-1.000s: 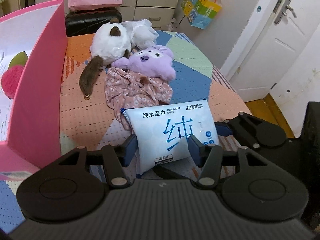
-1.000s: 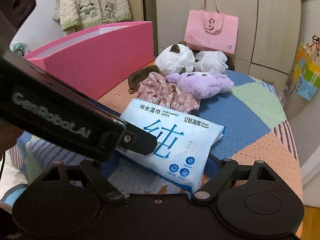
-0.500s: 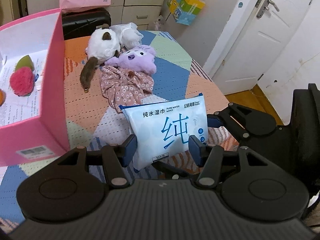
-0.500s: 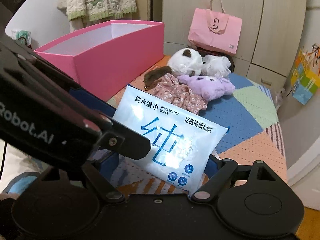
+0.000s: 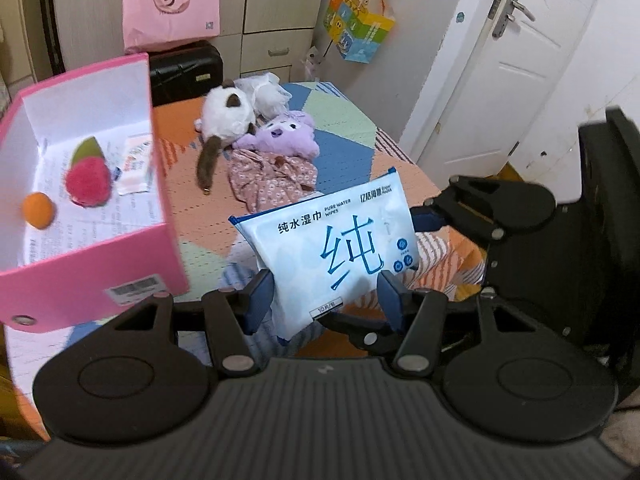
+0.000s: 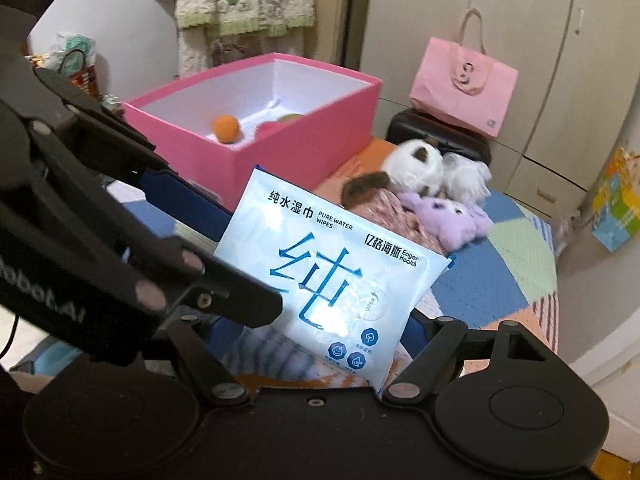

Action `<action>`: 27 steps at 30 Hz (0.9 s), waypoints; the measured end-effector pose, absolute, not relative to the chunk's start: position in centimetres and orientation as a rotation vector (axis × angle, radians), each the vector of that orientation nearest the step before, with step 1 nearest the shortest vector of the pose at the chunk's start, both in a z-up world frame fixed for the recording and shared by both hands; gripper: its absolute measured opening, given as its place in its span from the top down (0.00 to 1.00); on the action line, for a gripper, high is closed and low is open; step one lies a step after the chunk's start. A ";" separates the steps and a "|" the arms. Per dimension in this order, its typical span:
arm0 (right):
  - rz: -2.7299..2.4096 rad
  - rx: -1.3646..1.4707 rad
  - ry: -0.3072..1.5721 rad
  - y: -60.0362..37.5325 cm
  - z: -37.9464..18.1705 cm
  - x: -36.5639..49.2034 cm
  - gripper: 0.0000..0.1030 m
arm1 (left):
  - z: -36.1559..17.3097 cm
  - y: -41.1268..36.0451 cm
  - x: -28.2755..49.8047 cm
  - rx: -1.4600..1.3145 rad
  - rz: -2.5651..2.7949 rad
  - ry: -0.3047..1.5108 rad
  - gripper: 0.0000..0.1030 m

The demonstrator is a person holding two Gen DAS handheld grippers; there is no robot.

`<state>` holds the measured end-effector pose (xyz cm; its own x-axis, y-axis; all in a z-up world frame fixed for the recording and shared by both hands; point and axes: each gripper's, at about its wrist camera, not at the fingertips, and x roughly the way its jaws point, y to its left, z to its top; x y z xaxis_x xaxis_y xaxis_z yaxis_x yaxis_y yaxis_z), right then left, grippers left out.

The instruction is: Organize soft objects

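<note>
Our left claw [image 5: 324, 294] and right claw [image 6: 320, 344] both squeeze the wipes pack [image 5: 340, 252], up off the table [image 5: 200, 216]. At ten o'clock the pink box [image 5: 100, 256] already has some toys. Farther, at twelve, the plush cat [image 5: 224, 114], purple plush [image 5: 288, 136] and flowery cloth [image 5: 272, 178] wait.

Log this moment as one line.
phase: carry | held: wipes pack | grip: left gripper and right gripper, both shut on it | lifted off table | target: pink box

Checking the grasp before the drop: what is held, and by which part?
The wet wipes pack, lifted off the table: the left hand-held gripper pinches its bottom edge, the right hand-held gripper its right short end.
</note>
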<state>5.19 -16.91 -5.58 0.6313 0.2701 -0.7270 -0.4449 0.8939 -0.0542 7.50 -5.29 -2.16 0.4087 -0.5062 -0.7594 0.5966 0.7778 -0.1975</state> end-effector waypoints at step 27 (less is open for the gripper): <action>0.590 -0.290 0.620 -8.5 0.8 14.1 0.18 | 1.4 7.4 14.6 -0.154 -0.586 0.768 0.45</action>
<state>14.13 -8.46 0.82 0.6575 0.4293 -0.6192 -0.5972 0.7980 -0.0810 14.62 7.36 1.40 0.5692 -0.5514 -0.6099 0.4424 0.8307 -0.3381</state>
